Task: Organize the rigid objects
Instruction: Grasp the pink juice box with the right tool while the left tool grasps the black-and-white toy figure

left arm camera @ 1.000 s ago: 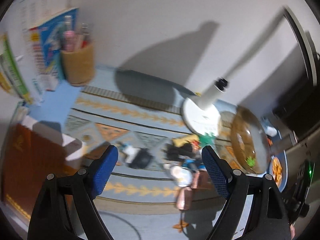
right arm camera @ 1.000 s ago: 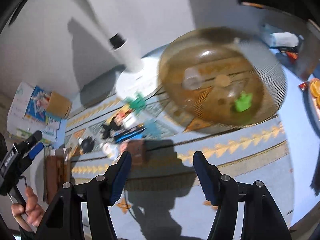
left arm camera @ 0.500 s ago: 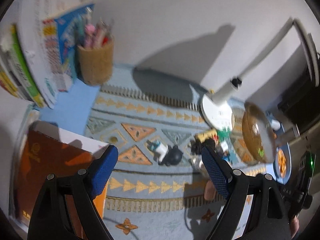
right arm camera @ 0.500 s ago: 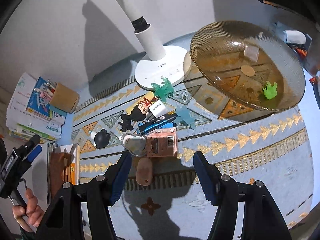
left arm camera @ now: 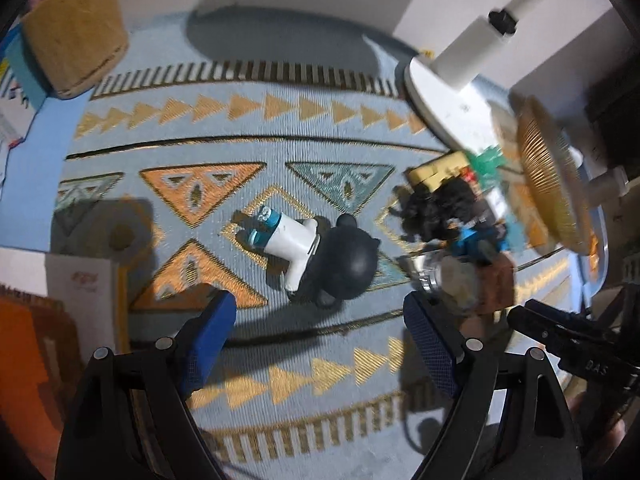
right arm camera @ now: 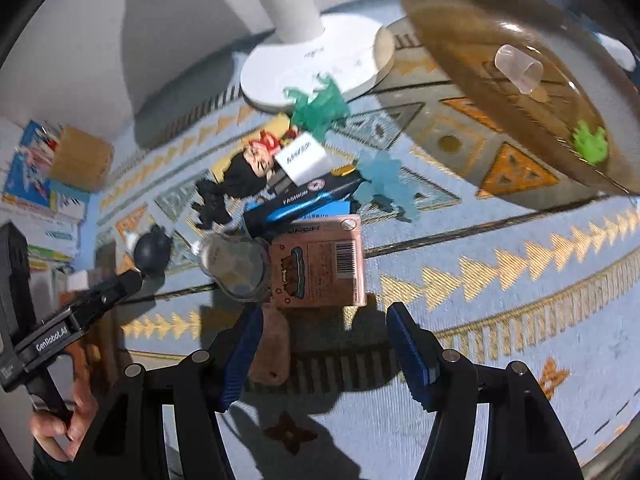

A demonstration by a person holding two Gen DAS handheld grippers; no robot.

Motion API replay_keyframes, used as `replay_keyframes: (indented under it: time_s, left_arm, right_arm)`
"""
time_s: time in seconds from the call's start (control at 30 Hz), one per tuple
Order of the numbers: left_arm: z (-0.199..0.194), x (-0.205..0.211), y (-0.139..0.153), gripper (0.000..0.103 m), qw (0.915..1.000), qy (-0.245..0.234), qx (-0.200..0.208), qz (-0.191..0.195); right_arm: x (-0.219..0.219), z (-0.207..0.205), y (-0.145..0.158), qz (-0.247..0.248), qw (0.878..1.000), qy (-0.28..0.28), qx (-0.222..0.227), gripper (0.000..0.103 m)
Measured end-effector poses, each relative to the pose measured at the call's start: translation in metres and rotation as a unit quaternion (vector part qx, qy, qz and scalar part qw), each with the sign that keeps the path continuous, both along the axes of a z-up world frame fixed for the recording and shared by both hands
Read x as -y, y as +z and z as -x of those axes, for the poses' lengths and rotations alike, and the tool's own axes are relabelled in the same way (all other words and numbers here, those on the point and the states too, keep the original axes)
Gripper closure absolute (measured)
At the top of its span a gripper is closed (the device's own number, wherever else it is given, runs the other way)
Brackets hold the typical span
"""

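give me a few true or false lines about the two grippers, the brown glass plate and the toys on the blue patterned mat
1. The left gripper is open with nothing between its blue pads. True.
2. The round black-headed toy figure with a white body stands upright on the blue patterned mat. False: it lies on its side.
3. The ribbed brown glass plate holds a small bright green toy and a clear plastic cup. True.
4. The right gripper is clamped on the pink rectangular packet with a barcode. False: it is open, and the packet lies on the mat ahead of its pads.
5. The white round lamp base sits inside the plate. False: it stands beside the plate.
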State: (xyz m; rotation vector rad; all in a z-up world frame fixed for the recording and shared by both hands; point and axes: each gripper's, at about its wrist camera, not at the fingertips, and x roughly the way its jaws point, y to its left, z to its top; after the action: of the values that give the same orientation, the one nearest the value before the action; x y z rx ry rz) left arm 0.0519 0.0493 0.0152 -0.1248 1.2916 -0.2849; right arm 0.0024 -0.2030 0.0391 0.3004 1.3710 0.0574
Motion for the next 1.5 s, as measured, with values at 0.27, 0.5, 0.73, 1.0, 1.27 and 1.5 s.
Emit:
replay_keyframes:
  time_s: [0.27, 0.5, 0.73, 1.0, 1.27, 1.5]
  left_arm:
    - [-0.009, 0.018, -0.008, 0.018, 0.9990, -0.025, 0.006, -0.037]
    - [-0.011, 0.021, -0.009, 0.018, 0.9980, -0.032, 0.011, -0.053]
    - [-0.010, 0.017, -0.007, 0.018, 0.9981, -0.032, 0.007, -0.052]
    - [-0.010, 0.001, 0.000, 0.018, 0.9997, -0.013, 0.010, -0.016]
    - [-0.013, 0.004, 0.000, 0.018, 0.9999, -0.003, 0.007, -0.008]
    - [-0.003, 0.027, 0.001, 0.041, 0.9959, -0.030, 0.046, -0.072]
  right_arm:
    - [-0.016, -0.010, -0.020, 0.038, 0.999, 0.016, -0.012, 0.040]
    - [0.044, 0.006, -0.012, 0.073, 0.992, -0.098, -0.020, 0.040]
    - [0.100, 0.022, -0.008, 0.007, 0.979, -0.204, -0.012, 0.040]
    - [0.085, -0.013, -0.019, 0.023, 0.989, -0.147, 0.001, 0.040]
    - [0.060, -0.030, -0.022, 0.092, 0.990, -0.103, 0.021, 0.061]
    - [0.059, -0.008, -0.015, 0.063, 0.994, -0.078, 0.043, 0.063]
